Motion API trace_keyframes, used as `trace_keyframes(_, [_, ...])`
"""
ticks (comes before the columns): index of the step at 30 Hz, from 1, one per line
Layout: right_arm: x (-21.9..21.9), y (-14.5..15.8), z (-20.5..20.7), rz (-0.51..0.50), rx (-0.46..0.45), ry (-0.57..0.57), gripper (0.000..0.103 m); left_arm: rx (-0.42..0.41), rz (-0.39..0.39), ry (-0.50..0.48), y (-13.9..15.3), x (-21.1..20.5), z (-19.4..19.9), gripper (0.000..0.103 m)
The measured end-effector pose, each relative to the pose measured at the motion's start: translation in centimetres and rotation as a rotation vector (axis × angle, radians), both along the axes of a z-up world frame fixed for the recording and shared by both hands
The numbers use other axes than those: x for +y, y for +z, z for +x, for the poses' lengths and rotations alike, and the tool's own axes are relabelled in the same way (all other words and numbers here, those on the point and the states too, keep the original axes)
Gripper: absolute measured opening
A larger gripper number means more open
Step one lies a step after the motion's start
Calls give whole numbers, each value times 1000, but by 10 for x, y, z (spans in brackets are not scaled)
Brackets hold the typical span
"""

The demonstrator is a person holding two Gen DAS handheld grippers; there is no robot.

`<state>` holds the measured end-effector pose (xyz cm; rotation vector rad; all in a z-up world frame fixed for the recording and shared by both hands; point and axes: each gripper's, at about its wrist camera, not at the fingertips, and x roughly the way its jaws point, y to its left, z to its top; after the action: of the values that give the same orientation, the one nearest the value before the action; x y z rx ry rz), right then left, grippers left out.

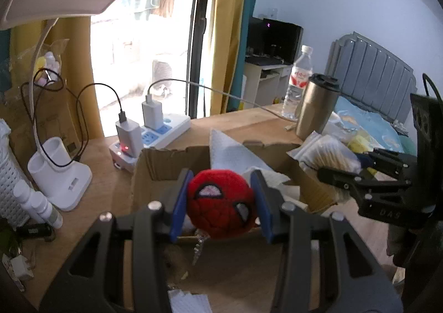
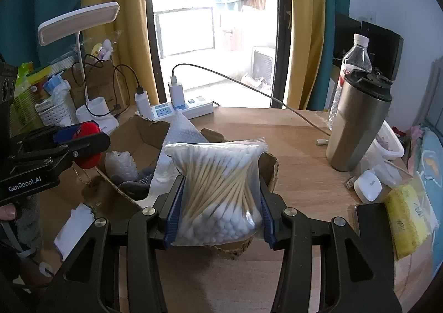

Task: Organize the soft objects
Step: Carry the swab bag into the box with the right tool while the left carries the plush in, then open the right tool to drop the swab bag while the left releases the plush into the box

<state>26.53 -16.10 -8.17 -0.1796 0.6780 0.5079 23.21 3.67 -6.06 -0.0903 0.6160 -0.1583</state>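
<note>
Left gripper (image 1: pixel 220 199): sat low in the middle of the left wrist view, its two blue pads pinching a red ball toy.
Red ball toy (image 1: pixel 220 202): was soft and round, with a spider-mask face and white eyes. It hung above the near edge of the box, and a small chain dangled under it.
Right gripper (image 2: pixel 218 202): sat low in the middle of the right wrist view, its blue pads squeezing a bag from both sides.
Bag of cotton swabs (image 2: pixel 217 191): was a clear zip bag stuffed with white-tipped sticks. It was held up over the near right corner of the box.
Cardboard box (image 2: pixel 138 133): was open on top, in the middle of the frame. White foam sheets and bubble wrap lay inside it.
Wooden table (image 2: pixel 299 147): held the box and everything around it.
Metal cup (image 2: pixel 357 124): stood upright at the right of the right wrist view, well apart from the box.
Water bottle (image 2: pixel 355 58): stood just behind the cup.
Power strip (image 2: pixel 182 108): lay behind the box near the window, with two chargers plugged in.
White lamp (image 2: pixel 80 22): stood at the upper left of the right wrist view.
</note>
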Motion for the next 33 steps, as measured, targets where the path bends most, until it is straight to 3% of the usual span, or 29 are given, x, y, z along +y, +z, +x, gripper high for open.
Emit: trace_keyframes(33, [9, -33, 43, 47, 53, -37, 51, 62, 8, 83, -34, 29, 73, 45])
